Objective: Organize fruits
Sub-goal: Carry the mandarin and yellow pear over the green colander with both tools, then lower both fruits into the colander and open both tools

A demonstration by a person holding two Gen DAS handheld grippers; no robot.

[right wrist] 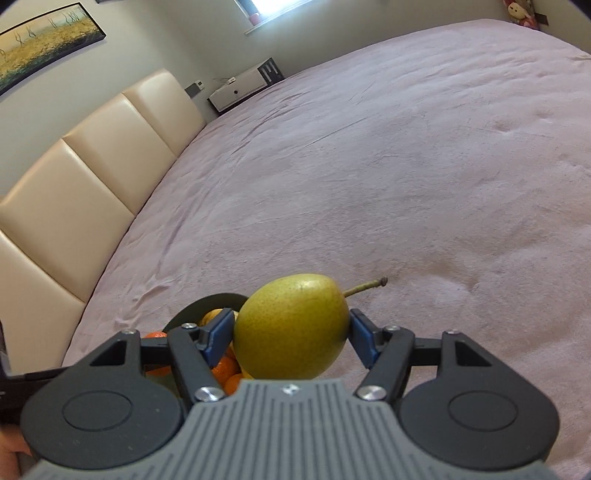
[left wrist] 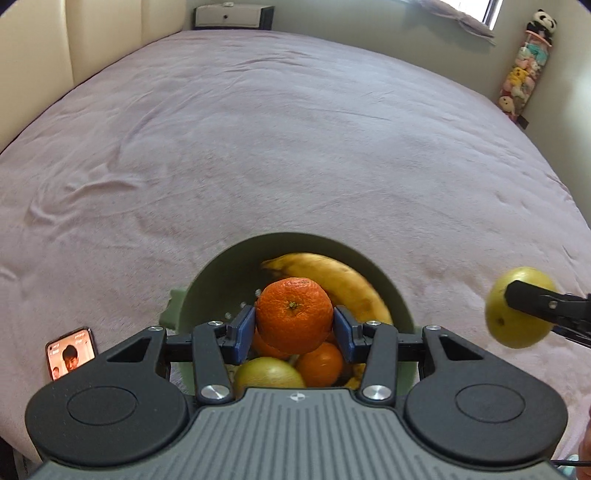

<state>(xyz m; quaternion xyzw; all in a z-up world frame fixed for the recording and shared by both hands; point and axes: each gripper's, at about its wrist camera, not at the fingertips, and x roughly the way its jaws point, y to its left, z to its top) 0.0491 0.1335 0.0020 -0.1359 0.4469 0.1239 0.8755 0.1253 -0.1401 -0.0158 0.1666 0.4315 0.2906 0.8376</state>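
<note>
My left gripper (left wrist: 294, 325) is shut on an orange tangerine (left wrist: 294, 314) and holds it above a green bowl (left wrist: 210, 280). The bowl holds a banana (left wrist: 332, 280), more tangerines (left wrist: 320, 363) and a green pear (left wrist: 267, 373). My right gripper (right wrist: 291, 330) is shut on a yellow-green pear (right wrist: 291, 326) with its stem pointing right, held above the bed to the right of the bowl (right wrist: 199, 306). That pear also shows at the right edge of the left wrist view (left wrist: 517, 308).
The bowl sits on a wide pink bedspread (left wrist: 295, 147). A phone (left wrist: 70, 352) with a lit screen lies left of the bowl. A cream padded headboard (right wrist: 92, 166) runs along the left. A nightstand (left wrist: 232, 16) stands beyond the bed, and stuffed toys (left wrist: 524, 70) hang at the far right.
</note>
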